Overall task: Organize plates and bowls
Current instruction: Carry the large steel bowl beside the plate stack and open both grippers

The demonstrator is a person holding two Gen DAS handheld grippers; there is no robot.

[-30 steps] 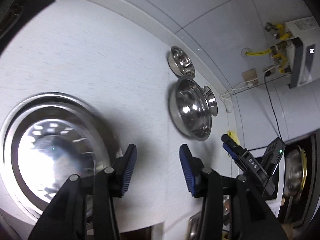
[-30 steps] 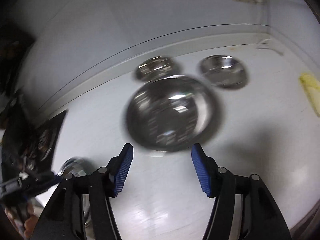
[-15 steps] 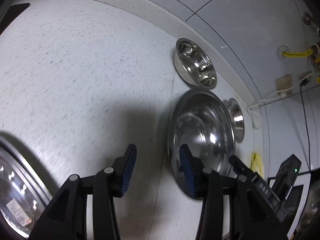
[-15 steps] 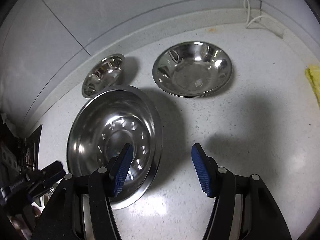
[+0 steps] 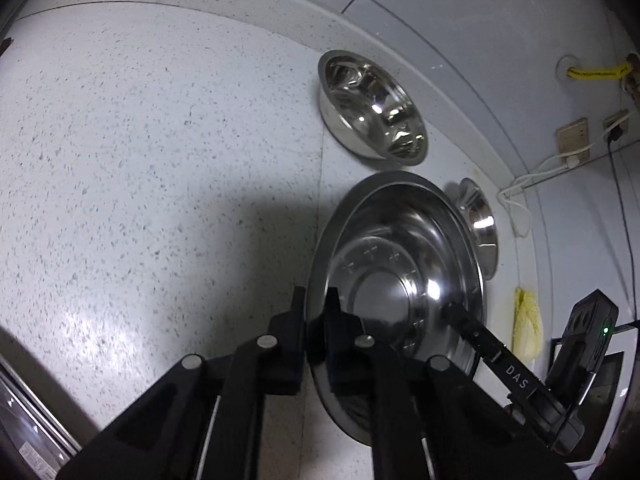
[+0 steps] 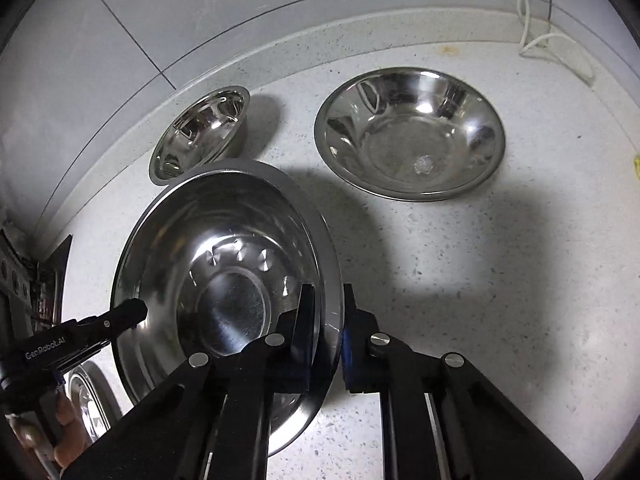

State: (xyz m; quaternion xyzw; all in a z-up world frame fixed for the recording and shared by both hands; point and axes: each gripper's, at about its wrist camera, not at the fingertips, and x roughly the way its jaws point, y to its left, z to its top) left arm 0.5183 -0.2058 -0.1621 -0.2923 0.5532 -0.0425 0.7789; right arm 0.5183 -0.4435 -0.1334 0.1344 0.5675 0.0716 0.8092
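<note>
left tool [image 5: 316,300]: clenched on near rim of big steel basin [image 5: 400,264] | right tool [image 6: 324,304]: clenched on opposite rim | basin on worktop [image 6: 500,280] | two bowls behind: deep bowl [image 6: 200,132], wide bowl [image 6: 408,132], both apart from basin

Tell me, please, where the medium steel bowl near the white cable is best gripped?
Take the medium steel bowl by its thin rolled rim, from above, on the near side facing the camera. It sits upright and open with shallow sloping walls, so one finger slips inside and one outside; that side stands clear of the large bowl.
</note>
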